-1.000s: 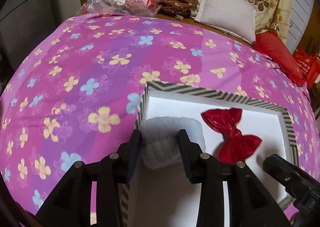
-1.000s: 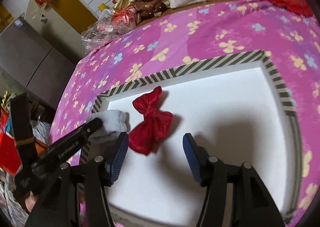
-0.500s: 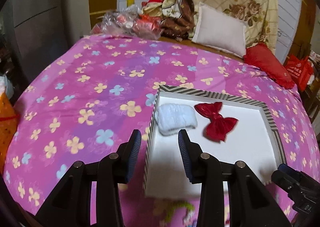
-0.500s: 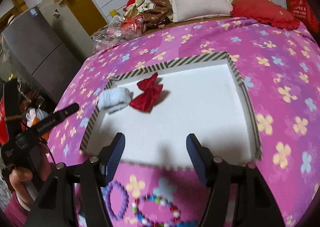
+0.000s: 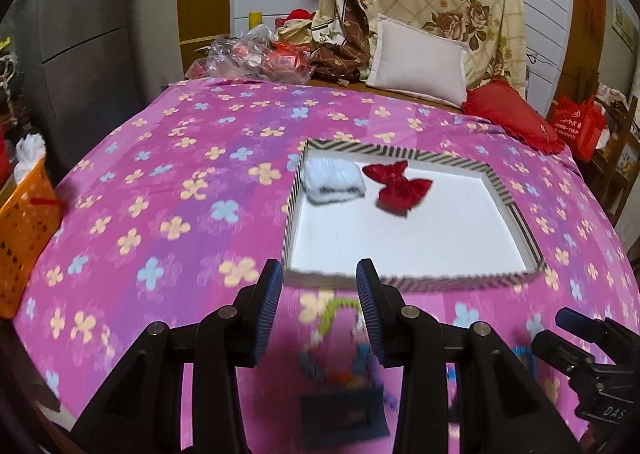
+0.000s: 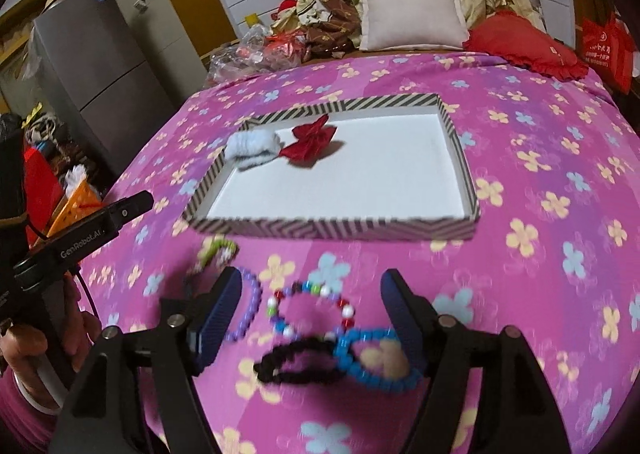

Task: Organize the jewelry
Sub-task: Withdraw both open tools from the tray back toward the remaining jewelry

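Observation:
A striped-rim tray (image 6: 460, 141) (image 5: 516, 209) with a white floor lies on the pink flowered bedspread. In it rest a pale blue scrunchie (image 6: 252, 147) (image 5: 332, 179) and a red bow (image 6: 310, 137) (image 5: 398, 183). In front of the tray lie a multicoloured bead bracelet (image 6: 310, 308), a purple bead bracelet (image 6: 250, 308), a blue bead bracelet (image 6: 378, 358), a black scrunchie (image 6: 298, 364) and a green piece (image 6: 216, 248) (image 5: 334, 308). My right gripper (image 6: 312, 320) hovers over the bracelets, its jaws opening with nothing gripped. My left gripper (image 5: 318, 314) stands open and empty near the tray's front left corner.
An orange basket (image 5: 22, 221) stands off the bed's left side. Pillows (image 5: 420, 57), a red cushion (image 5: 508, 113) and a plastic bag pile (image 5: 256, 57) lie at the bed's far end. A grey fridge (image 6: 100, 73) stands left. A hand (image 6: 24, 346) holds the left gripper.
Both grippers have pulled back from the tray toward the bed's near edge, leaving the scrunchie and bow inside. The bracelets have come into view. The right jaws have widened.

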`<state>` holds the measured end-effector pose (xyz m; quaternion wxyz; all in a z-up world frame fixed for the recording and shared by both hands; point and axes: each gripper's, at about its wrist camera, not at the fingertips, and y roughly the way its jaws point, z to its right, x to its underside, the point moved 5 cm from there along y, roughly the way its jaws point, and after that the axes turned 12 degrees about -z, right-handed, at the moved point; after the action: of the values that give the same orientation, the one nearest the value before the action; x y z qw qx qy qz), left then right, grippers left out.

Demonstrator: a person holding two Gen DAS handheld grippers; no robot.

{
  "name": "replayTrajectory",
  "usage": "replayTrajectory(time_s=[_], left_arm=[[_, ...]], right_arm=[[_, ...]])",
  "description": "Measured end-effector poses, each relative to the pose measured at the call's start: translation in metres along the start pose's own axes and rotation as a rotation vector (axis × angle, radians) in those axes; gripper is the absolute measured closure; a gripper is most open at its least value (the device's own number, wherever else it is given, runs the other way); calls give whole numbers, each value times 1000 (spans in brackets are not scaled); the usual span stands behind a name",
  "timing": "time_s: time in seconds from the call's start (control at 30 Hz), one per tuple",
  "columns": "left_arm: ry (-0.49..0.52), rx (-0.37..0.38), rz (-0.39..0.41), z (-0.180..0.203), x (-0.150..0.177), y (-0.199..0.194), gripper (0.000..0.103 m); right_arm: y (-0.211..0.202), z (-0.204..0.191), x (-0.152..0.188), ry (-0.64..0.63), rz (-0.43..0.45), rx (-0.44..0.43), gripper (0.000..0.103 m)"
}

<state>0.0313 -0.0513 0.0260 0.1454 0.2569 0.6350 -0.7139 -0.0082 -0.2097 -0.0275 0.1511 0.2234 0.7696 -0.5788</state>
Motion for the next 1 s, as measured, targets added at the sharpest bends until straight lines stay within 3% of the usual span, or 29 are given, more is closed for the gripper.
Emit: replayTrajectory(time_s=[0.3,1.0], left_arm=[[15,-19,-10,5,44,-15,67],[-9,-25,-98,-10,111,-12,67]], right_arm=[[-6,-19,31,-56,-15,7,28],[-9,-33,69,-122,-57,38,27]])
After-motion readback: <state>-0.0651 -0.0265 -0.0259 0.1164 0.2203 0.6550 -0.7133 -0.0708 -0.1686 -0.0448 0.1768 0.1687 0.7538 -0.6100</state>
